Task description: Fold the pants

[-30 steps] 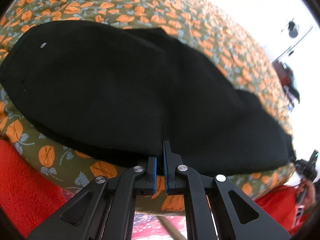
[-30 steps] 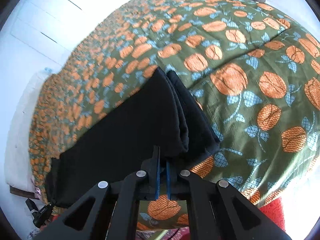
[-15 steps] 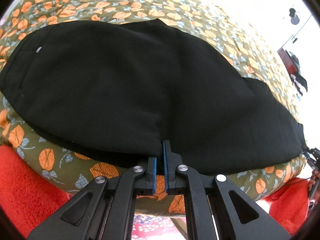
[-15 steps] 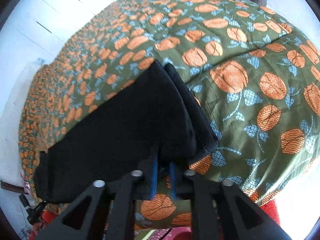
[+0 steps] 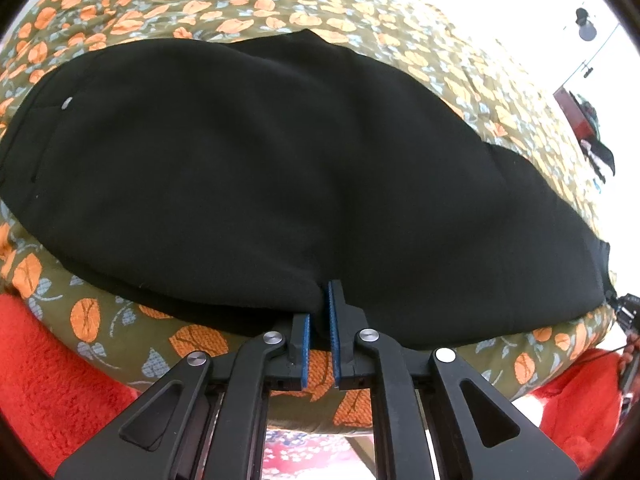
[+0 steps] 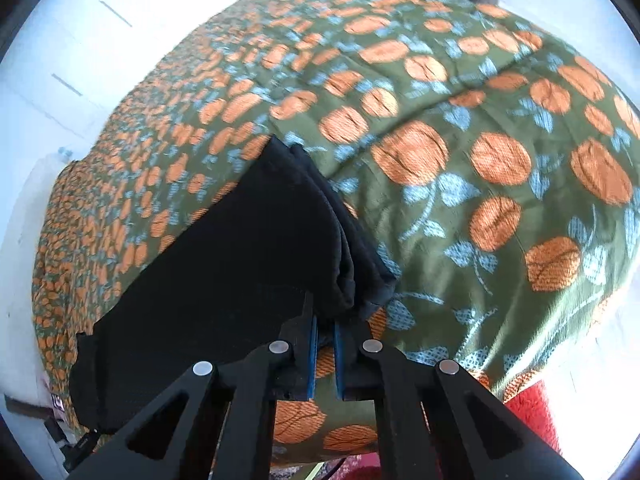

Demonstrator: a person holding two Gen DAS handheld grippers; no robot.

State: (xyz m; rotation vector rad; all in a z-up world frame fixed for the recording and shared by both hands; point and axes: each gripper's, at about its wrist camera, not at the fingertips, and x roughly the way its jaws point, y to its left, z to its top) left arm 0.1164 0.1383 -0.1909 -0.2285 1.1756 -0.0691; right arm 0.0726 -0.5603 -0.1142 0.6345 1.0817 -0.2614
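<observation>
Floral bedspread (image 6: 460,184) | black pants (image 5: 280,160) mid-frame, halved lengthwise | left gripper (image 5: 319,320), right gripper (image 6: 325,330) slightly parted, releasing near edge | risk: pads snag, dragging layers askew.

Black pants (image 5: 280,168) cover the bedspread's (image 6: 460,160) near edge; beyond them and at the right, bedspread lies bare.

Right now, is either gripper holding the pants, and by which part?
No firm hold shows: left gripper and right gripper are parted at the near edge of the black pants.
</observation>
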